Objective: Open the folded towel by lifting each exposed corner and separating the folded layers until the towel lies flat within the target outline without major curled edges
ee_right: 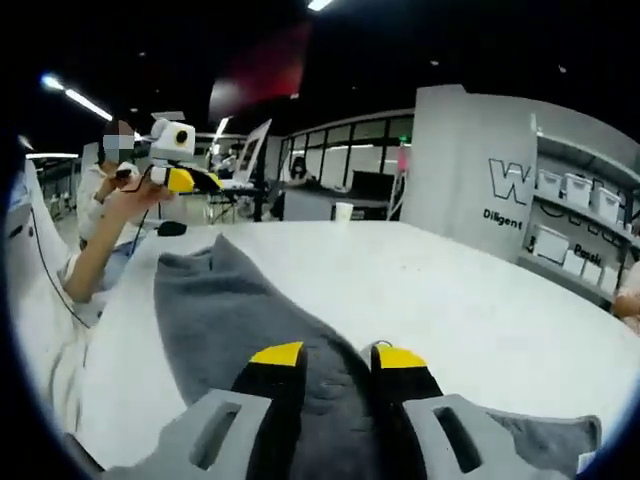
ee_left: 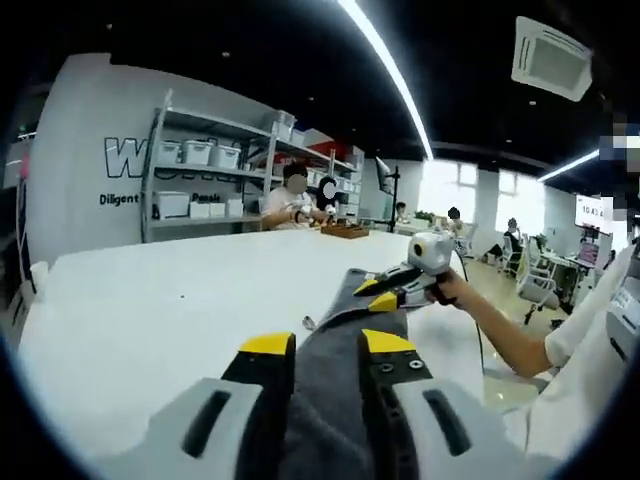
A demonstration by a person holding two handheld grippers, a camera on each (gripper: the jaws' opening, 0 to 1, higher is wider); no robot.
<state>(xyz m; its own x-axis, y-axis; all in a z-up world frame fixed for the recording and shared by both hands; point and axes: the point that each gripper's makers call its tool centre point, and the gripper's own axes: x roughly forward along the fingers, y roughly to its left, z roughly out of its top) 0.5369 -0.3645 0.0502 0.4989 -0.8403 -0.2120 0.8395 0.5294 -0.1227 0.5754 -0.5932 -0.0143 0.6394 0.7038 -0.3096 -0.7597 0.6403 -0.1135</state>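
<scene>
A dark grey towel (ee_left: 350, 380) lies as a long strip on the white table (ee_left: 150, 320). My left gripper (ee_left: 328, 343) is open, and the towel's near end shows in the gap between its yellow-tipped jaws. In the right gripper view the left gripper (ee_right: 200, 183) hangs above the towel's far corner, held by a hand and apart from the cloth. My right gripper (ee_right: 338, 355) is open over the other end of the towel (ee_right: 230, 320), with a fold of cloth between its jaws. Seen from the left gripper view, the right gripper (ee_left: 380, 294) sits at the towel's far end.
The person's arm (ee_left: 510, 340) reaches in past the table's right edge. A small shiny object (ee_left: 308, 322) lies beside the towel. Shelves with white boxes (ee_left: 200, 175) and seated people (ee_left: 300, 200) are beyond the table. A white cup (ee_right: 344, 211) stands at the table's far edge.
</scene>
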